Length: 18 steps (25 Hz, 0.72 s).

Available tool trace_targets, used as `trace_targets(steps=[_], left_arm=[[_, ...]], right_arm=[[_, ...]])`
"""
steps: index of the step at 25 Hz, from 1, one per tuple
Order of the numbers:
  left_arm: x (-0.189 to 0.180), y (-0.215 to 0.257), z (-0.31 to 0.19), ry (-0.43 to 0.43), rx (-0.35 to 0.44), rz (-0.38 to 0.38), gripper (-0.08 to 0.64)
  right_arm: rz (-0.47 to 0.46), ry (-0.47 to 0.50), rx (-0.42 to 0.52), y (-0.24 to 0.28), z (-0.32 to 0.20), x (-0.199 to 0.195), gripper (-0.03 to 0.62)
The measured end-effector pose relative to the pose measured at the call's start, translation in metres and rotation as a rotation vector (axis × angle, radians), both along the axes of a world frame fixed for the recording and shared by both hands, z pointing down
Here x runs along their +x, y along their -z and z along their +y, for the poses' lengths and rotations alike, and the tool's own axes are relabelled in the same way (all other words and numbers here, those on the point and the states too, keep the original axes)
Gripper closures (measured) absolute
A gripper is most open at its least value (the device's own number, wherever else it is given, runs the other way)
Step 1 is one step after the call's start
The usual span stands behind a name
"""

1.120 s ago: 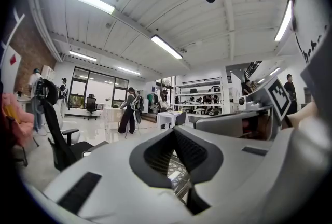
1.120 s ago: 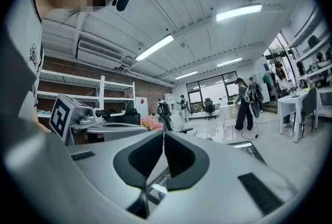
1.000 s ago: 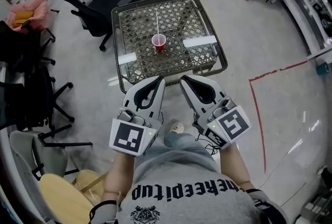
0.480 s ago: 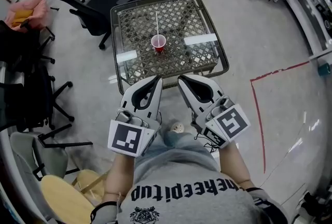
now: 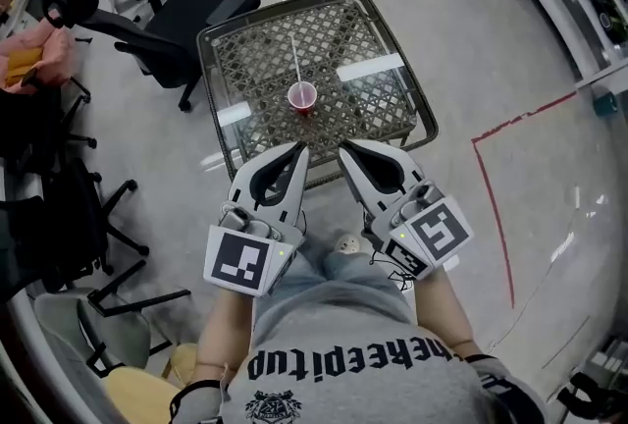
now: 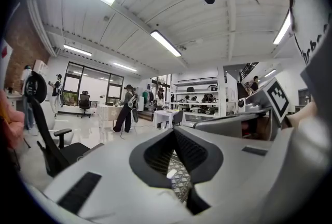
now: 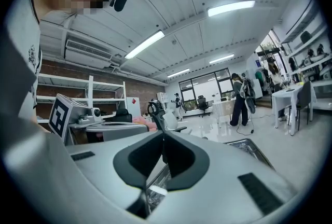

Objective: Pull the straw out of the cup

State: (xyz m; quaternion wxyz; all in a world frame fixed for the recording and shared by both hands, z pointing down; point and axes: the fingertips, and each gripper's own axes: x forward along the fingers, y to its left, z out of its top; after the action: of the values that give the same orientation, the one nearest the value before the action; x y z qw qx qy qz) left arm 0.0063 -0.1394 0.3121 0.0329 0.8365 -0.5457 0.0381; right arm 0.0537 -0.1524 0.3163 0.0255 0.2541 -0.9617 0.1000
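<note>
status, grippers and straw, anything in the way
Left gripper and right gripper shut, empty, at near edge of table. Straw in red cup mid-table, untouched. Nothing in between.

- one red cup [image 5: 302,97]
- one white straw [image 5: 293,59]
- one glass-topped wicker table [image 5: 260,59]
- two white strips [image 5: 371,69] on the tabletop
- two grippers: left gripper [image 5: 296,155], right gripper [image 5: 348,155]
- at least three office chairs [image 5: 201,5]; the exact count is unclear
- one red tape line [image 5: 491,216] on the floor
</note>
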Motion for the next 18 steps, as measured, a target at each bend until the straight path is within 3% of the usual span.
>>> trace_targets(steps=[7, 18], left_arm=[[-0.025, -0.009, -0.019, -0.073, -0.084, -0.015, 0.535], [-0.056, -0.012, -0.048, -0.175, -0.077, -0.001, 0.535]], right_arm=[[0.014, -0.072, -0.012, -0.001, -0.020, -0.024, 0.557], [0.023, -0.181, -0.038, -0.007, -0.042, -0.051, 0.557]])
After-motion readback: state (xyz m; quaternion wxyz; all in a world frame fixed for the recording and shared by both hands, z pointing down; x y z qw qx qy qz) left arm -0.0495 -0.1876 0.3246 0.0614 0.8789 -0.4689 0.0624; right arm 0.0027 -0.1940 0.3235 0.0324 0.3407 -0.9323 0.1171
